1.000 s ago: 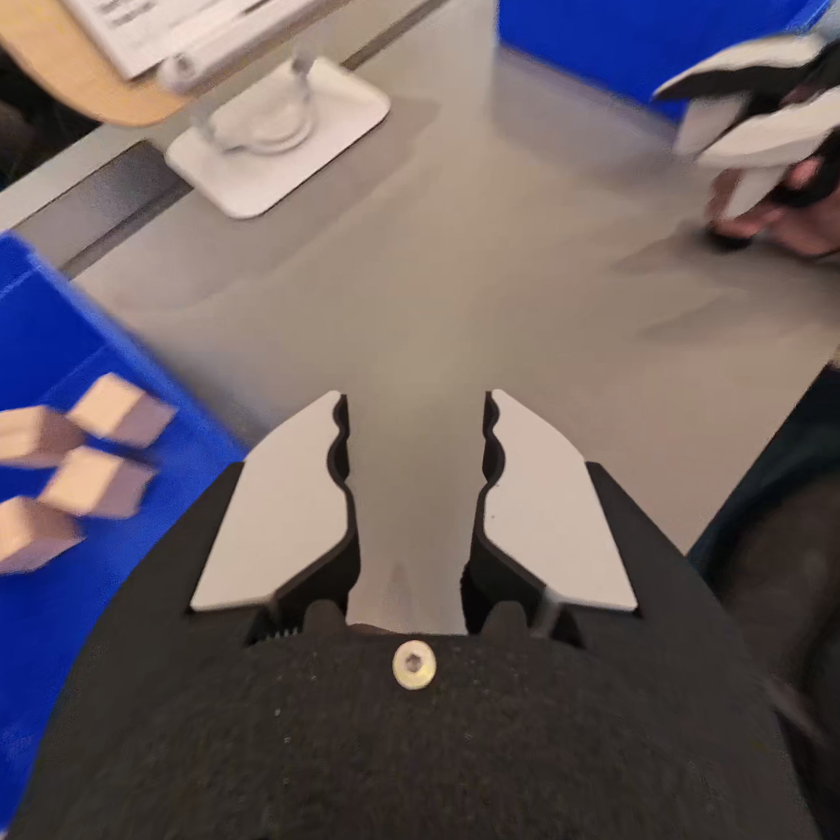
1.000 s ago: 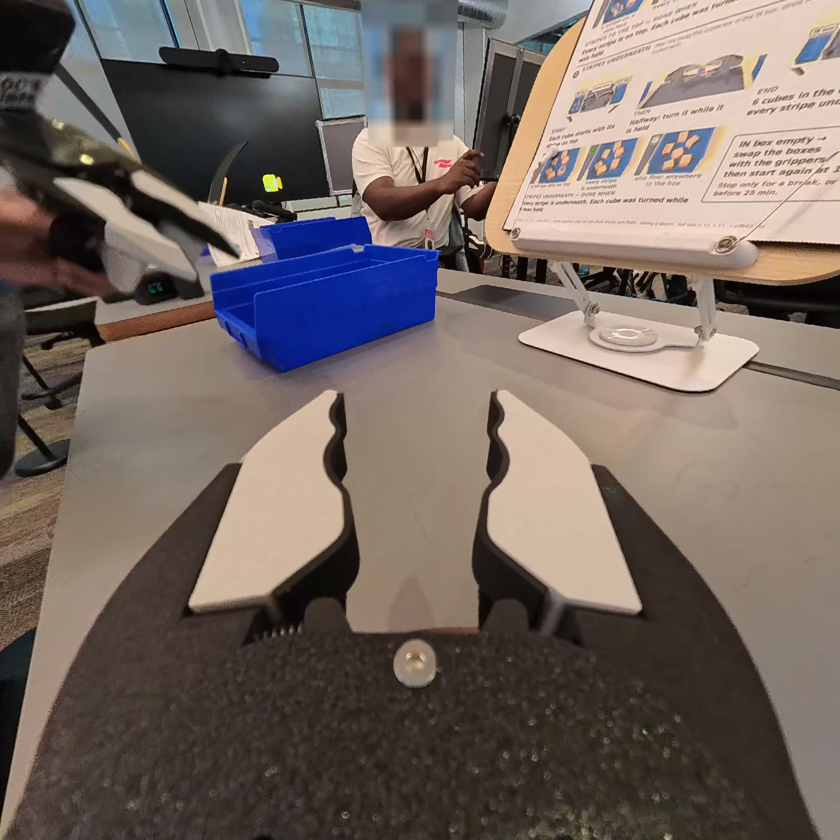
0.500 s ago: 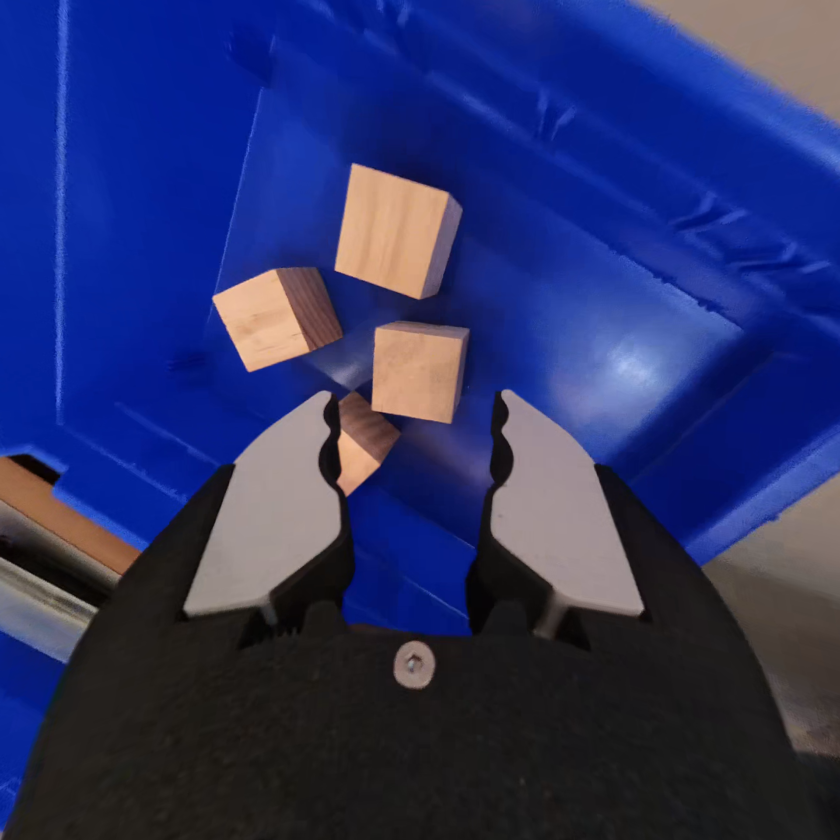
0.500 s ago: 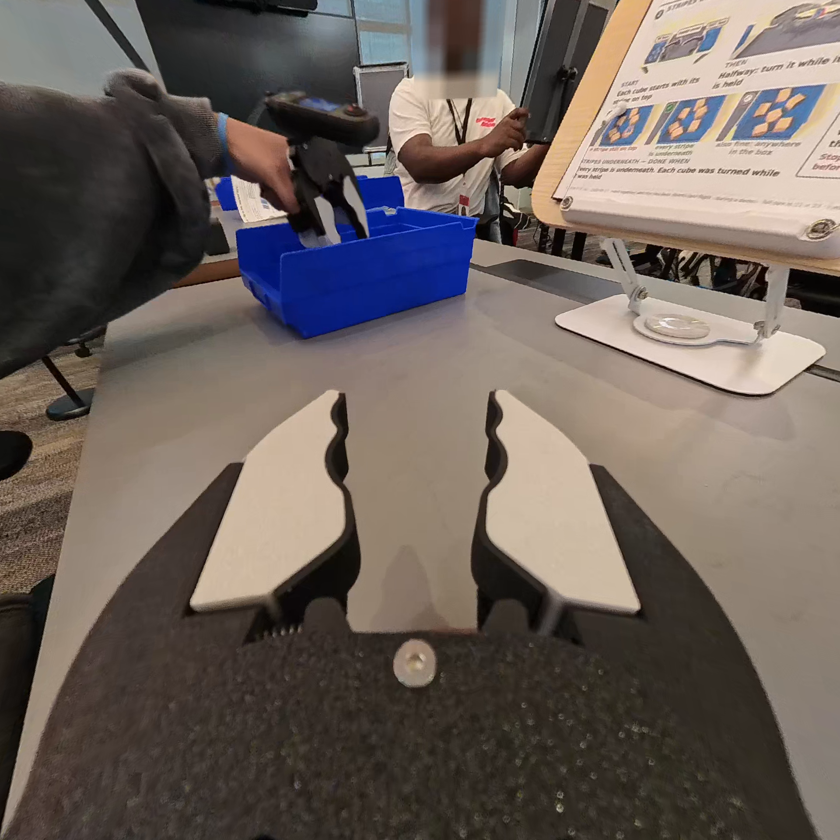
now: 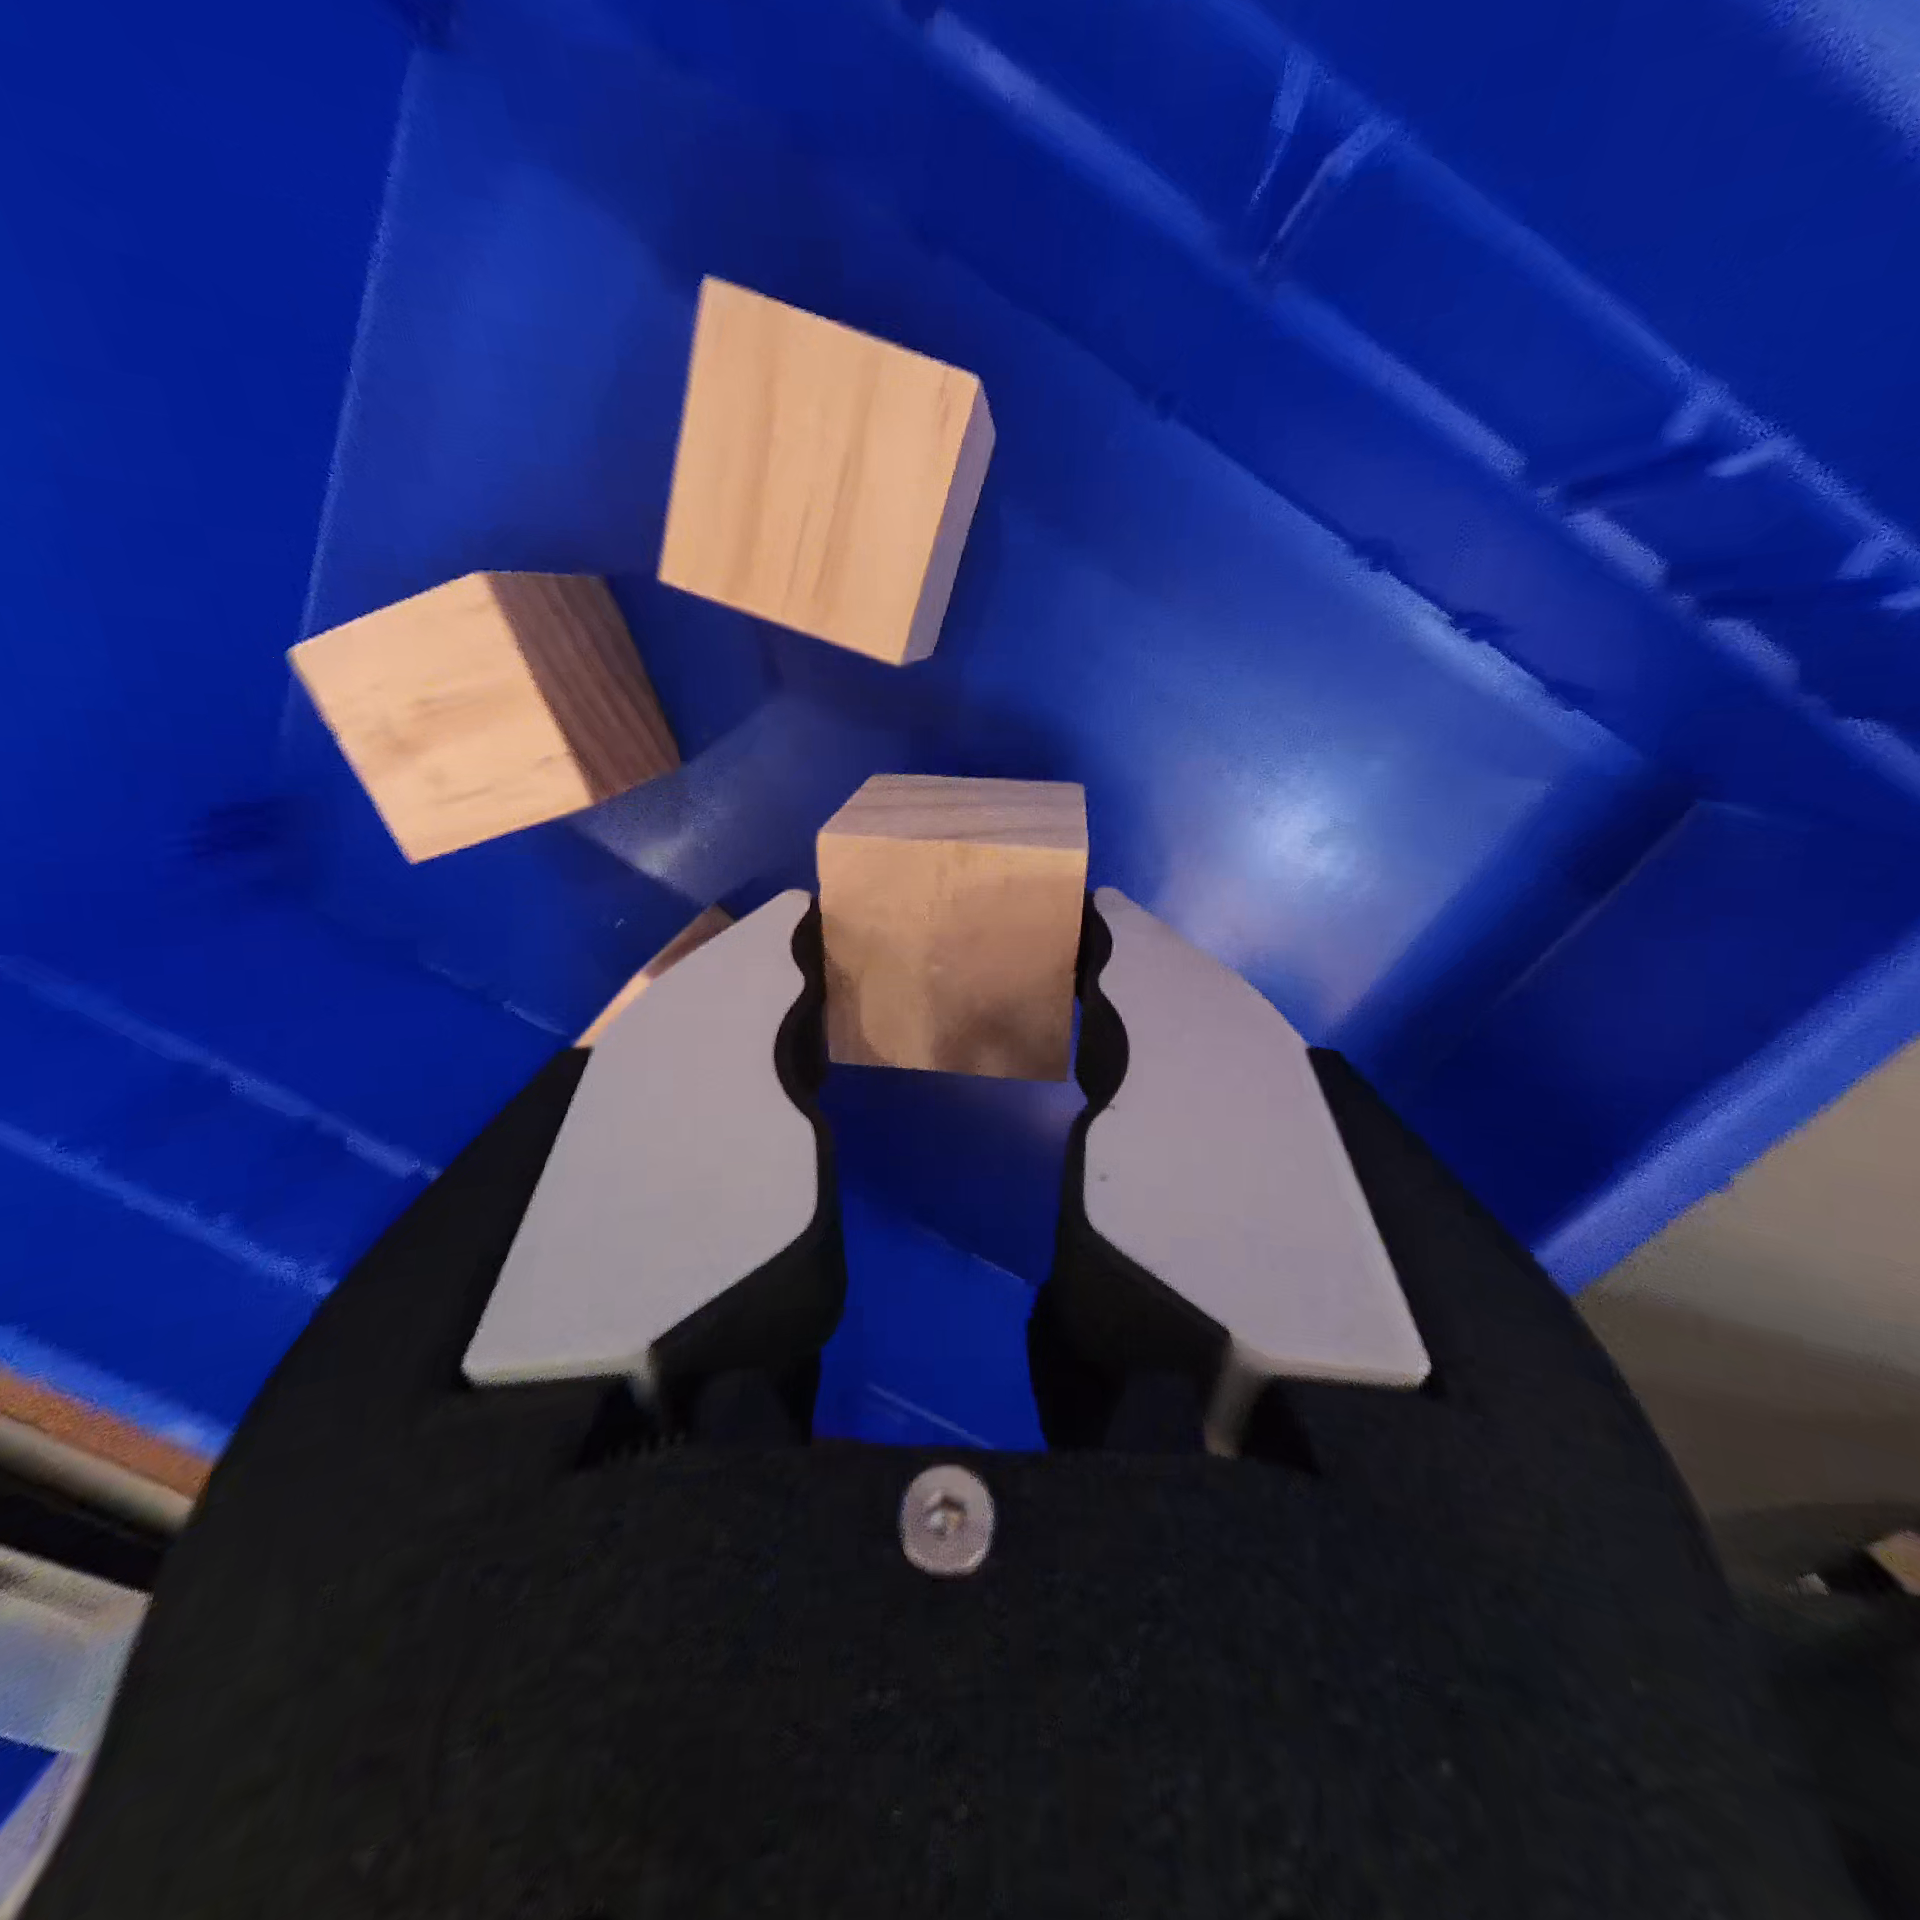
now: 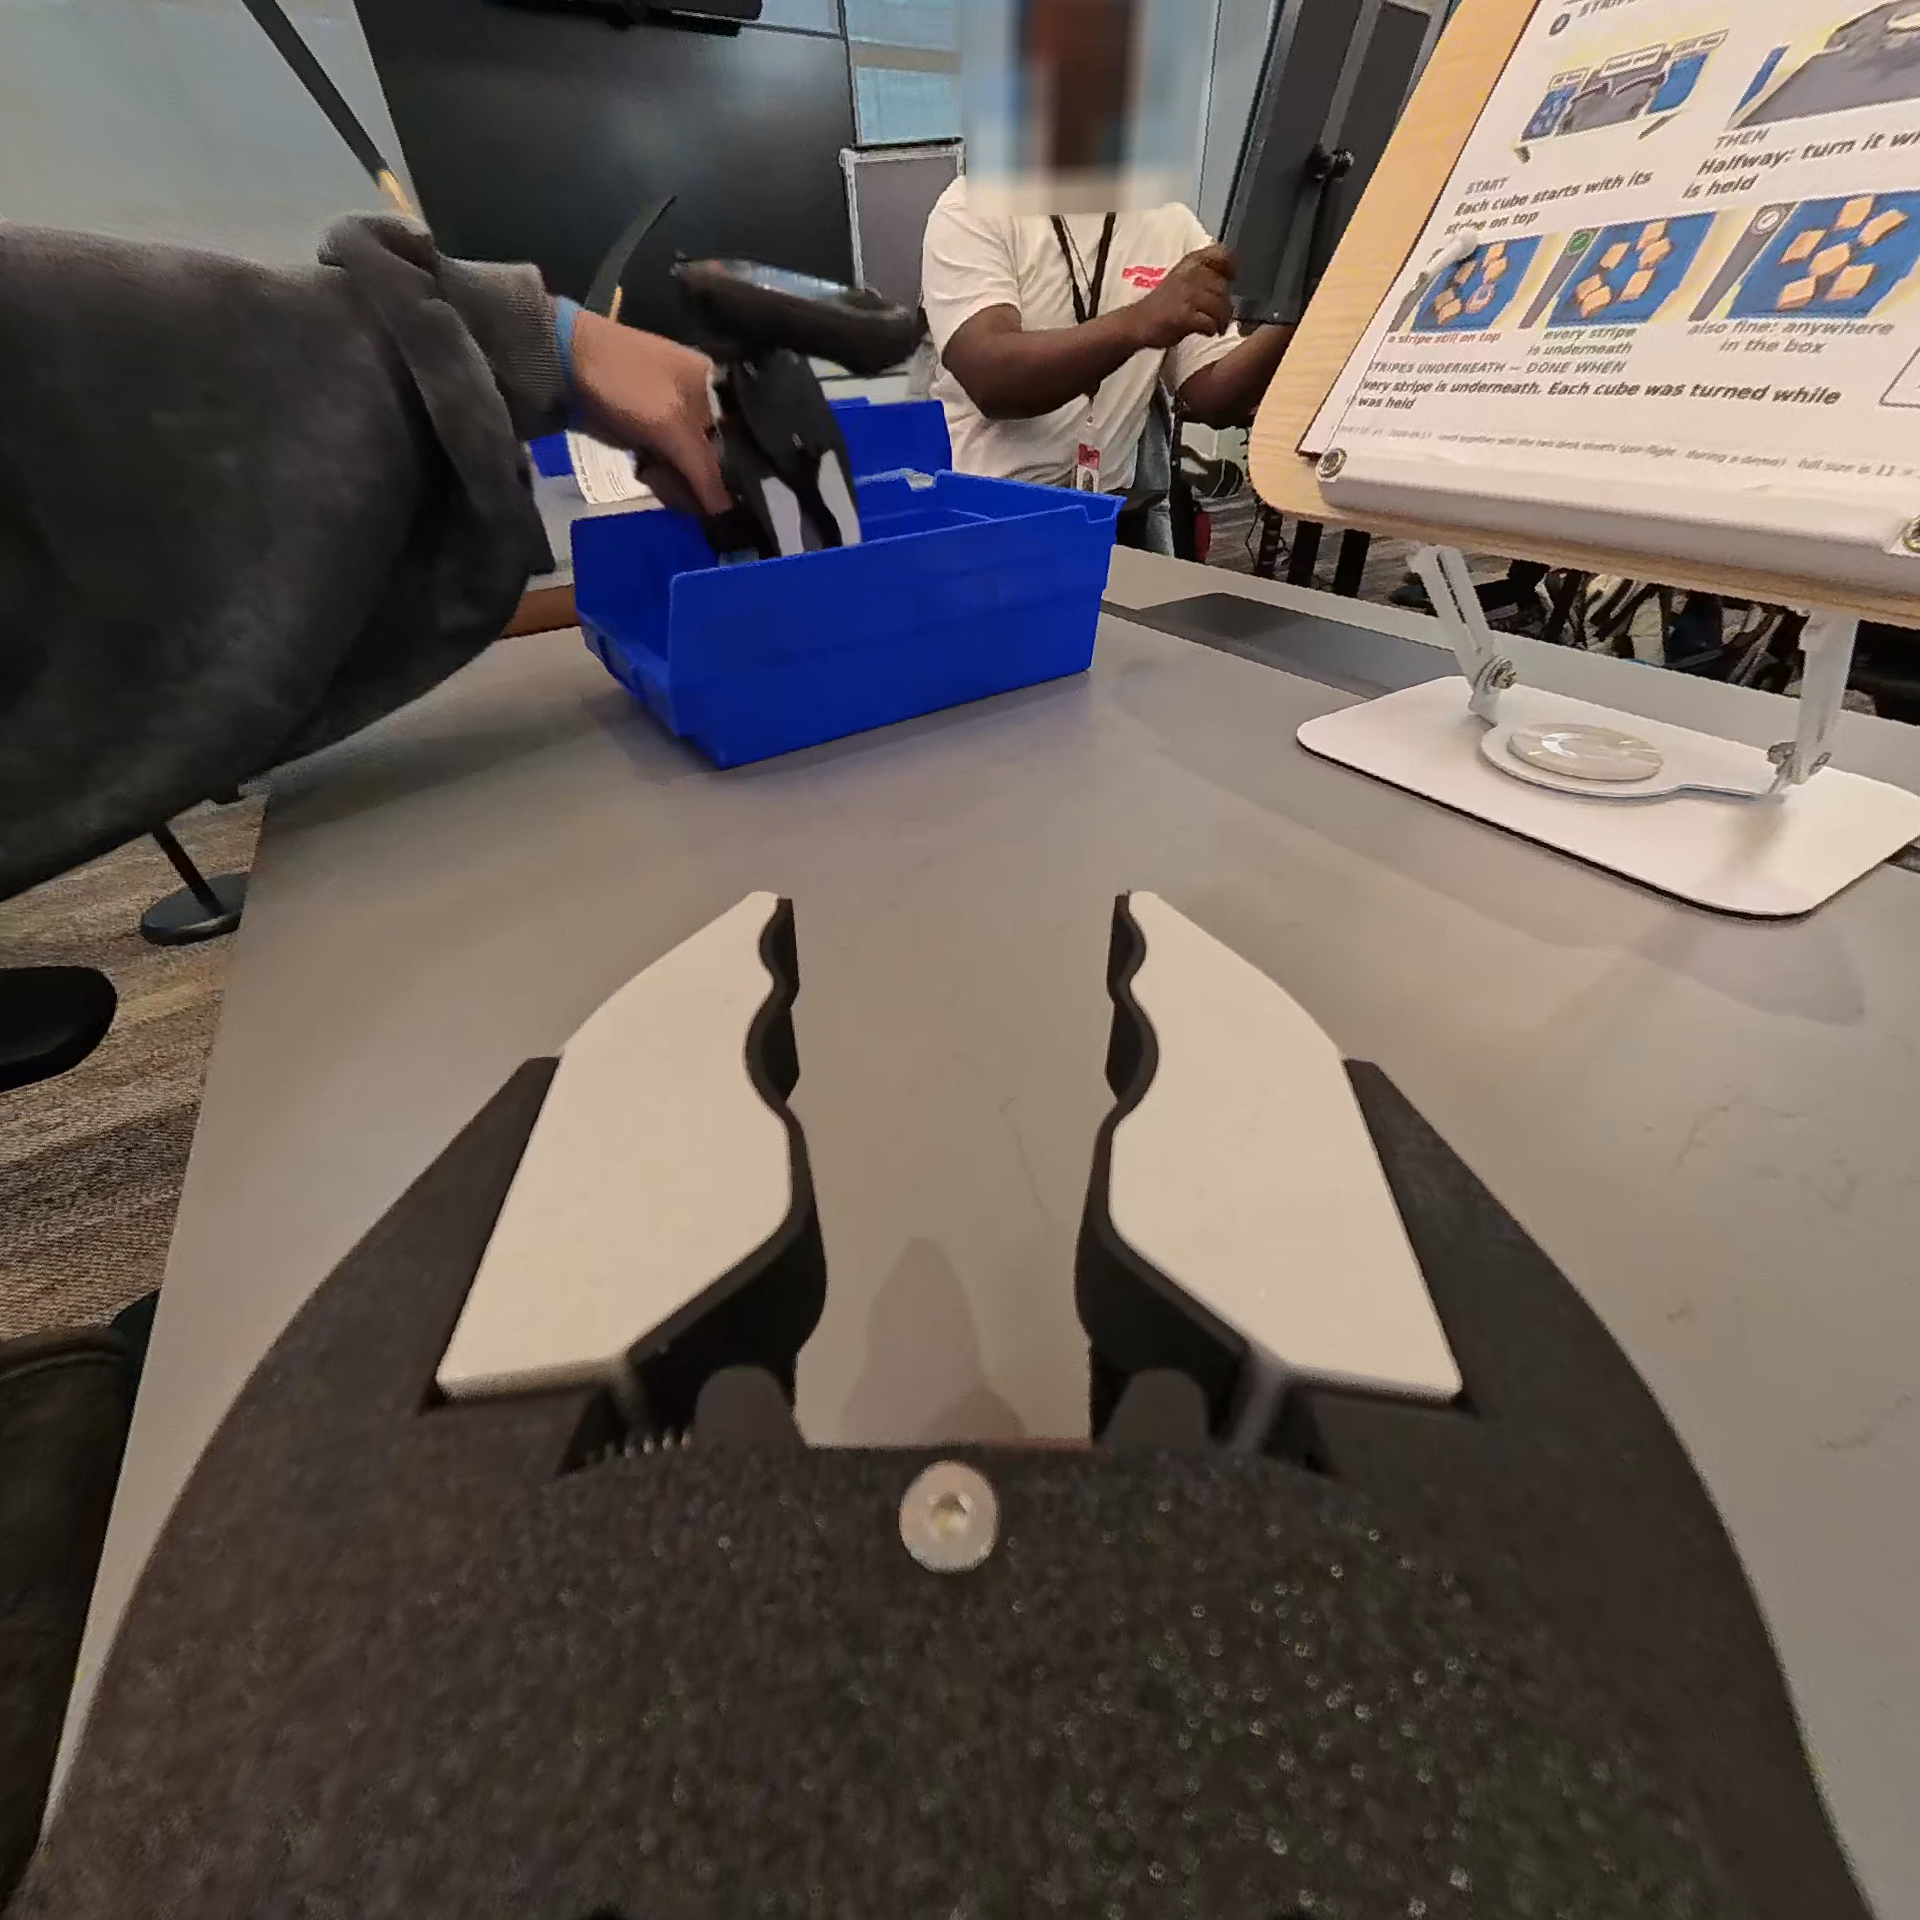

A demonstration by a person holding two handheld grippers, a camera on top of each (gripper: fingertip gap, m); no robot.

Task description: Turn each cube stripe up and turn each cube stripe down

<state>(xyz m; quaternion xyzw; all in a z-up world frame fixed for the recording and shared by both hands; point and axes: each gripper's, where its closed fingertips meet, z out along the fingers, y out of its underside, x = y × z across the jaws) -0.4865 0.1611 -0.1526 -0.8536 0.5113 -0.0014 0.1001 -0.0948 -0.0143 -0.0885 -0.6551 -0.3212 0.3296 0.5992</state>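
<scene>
While the left gripper (image 5: 951, 920) reaches down into the blue bin (image 5: 1455, 582), its fingers (image 5: 686, 1122) clench one wooden cube (image 5: 951, 925); three more cubes lie nearby on the bin floor. Over on the bench (image 6: 1039, 852), the right gripper (image 6: 951, 904) hovers with fingers spread, grasping nothing, well apart from the bin.

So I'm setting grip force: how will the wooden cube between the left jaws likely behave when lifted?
The cube looks like solid wood, so probably stiff and light. Its flat sides sit squarely between the left gripper jaws, so slipping seems unlikely. Flat faces mean it shouldn't roll if dropped in the bin.
</scene>
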